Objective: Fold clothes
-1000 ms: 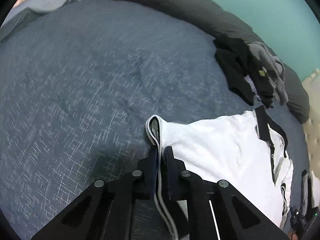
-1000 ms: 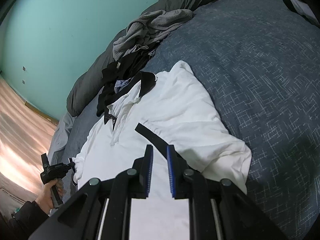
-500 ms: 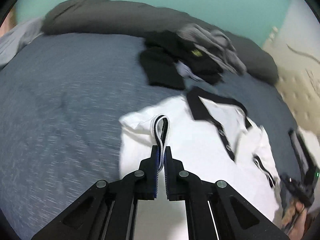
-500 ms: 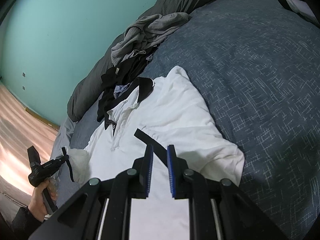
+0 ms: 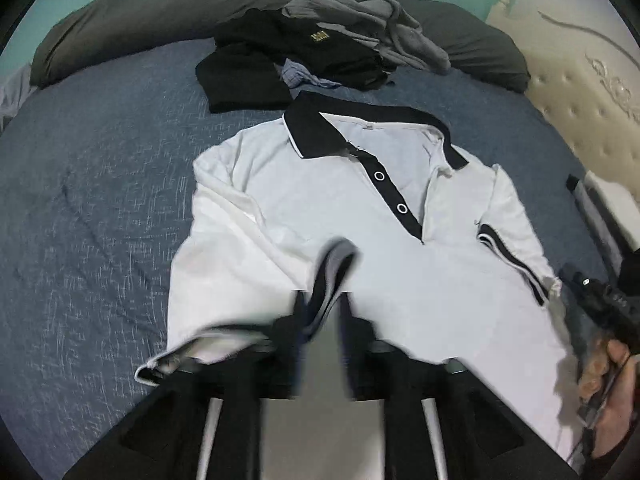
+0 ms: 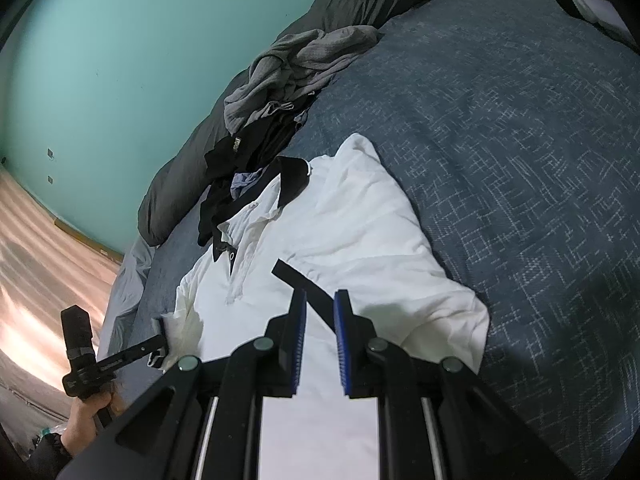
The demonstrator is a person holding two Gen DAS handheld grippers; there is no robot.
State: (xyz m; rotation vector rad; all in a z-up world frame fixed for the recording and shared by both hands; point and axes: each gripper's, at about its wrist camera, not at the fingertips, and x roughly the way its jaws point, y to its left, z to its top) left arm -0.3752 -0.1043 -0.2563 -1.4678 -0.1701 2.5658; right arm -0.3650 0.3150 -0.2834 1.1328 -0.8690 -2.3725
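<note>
- Bed (image 5: pixel 100 200) with a blue cover fills both views, against a teal wall; the clothes lie on it.
- My left hand-held gripper (image 5: pixel 324 316) is blurred. A trimmed sleeve cuff (image 5: pixel 334 264) stands up between its fingers, which look a little parted, but I cannot tell whether they grip it or have let go.
- That cuff sits over the chest of the white polo shirt (image 5: pixel 320 200), so this sleeve is drawn in across the body.
- My right hand-held gripper (image 6: pixel 320 312) has its fingers spread, with a black band (image 6: pixel 288 274) of the shirt running into the gap. I see no pinch on it.
- The shirt lies front up and spread out, with its black collar (image 5: pixel 316 132) away from me. The other sleeve (image 5: pixel 512 220) lies along its side.
- I judge this shirt partly folded at most: one sleeve is in, and the body is at full length with no cross fold.
- Beyond the collar, a pile of dark clothes (image 5: pixel 280 56) and a grey garment (image 5: pixel 360 20) lie rumpled, so most of the folding is left.
</note>
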